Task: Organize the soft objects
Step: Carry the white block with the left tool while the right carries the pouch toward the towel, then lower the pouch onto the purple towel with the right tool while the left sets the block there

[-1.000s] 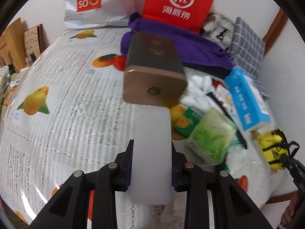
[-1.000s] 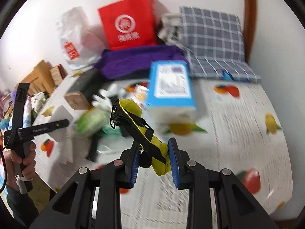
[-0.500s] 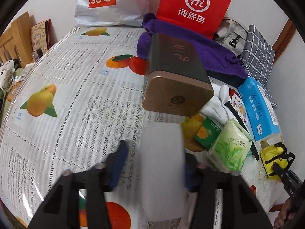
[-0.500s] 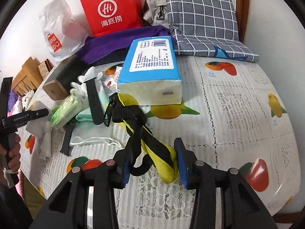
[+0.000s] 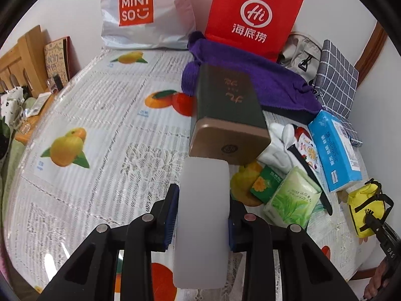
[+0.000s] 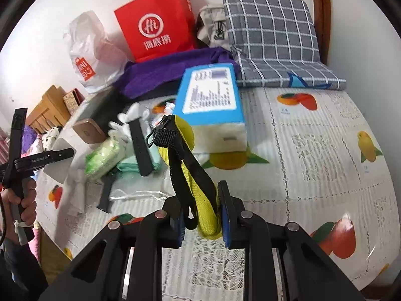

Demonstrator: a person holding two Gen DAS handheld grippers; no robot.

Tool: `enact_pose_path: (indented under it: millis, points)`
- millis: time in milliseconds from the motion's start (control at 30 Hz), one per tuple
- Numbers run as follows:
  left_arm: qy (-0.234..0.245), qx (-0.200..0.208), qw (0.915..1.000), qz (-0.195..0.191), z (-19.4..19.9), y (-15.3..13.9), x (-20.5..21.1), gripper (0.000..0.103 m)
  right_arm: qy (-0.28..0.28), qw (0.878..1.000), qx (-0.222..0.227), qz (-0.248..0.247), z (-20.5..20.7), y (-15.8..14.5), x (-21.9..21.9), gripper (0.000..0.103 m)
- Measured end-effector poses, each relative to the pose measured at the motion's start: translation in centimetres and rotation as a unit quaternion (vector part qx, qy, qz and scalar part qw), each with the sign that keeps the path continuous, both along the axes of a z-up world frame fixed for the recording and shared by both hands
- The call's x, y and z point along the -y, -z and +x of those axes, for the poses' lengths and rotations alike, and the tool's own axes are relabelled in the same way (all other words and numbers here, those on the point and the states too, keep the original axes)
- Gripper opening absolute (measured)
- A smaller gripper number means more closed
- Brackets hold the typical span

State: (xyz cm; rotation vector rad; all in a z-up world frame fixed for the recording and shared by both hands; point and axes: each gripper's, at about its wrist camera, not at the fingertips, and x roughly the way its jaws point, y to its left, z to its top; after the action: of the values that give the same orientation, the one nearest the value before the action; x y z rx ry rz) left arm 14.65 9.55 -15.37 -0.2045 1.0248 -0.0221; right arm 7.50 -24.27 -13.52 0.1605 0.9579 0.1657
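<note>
Both grippers carry soft items above the fruit-print tablecloth (image 5: 100,130).

The left gripper (image 5: 203,215) is clamped on a translucent white pack (image 5: 201,220), raised just near of the brown tin box (image 5: 225,115); the right gripper (image 6: 200,215) pinches a yellow pouch (image 6: 198,175) by its lower end, probably to carry it clear of the clutter at far left.

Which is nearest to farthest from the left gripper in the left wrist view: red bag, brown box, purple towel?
From the left gripper:
1. Brown box, just ahead of the fingers.
2. Purple towel, behind the box.
3. Red bag, upright at the wall.
</note>
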Motion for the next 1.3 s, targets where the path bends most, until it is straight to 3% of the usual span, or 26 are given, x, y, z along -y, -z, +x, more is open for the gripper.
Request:
enact_pose_path:
  millis: [367,633,1300]
  points:
    - [-0.009,0.026,0.999,0.034,0.5,-5.0,0.8,0.031,0.009,0.999,0.035,0.001,1.6,-4.4,0.0,0.022]
    - [-0.002,0.041,0.9977,0.054,3.0,-7.5,2.3,0.031,0.006,0.998,0.055,-0.002,5.4,-6.7,-0.8,0.022]
    - [0.017,0.035,0.9976,0.057,14.4,-7.0,3.8,0.031,0.011,0.999,0.049,-0.004,18.6,-6.7,-0.5,0.022]
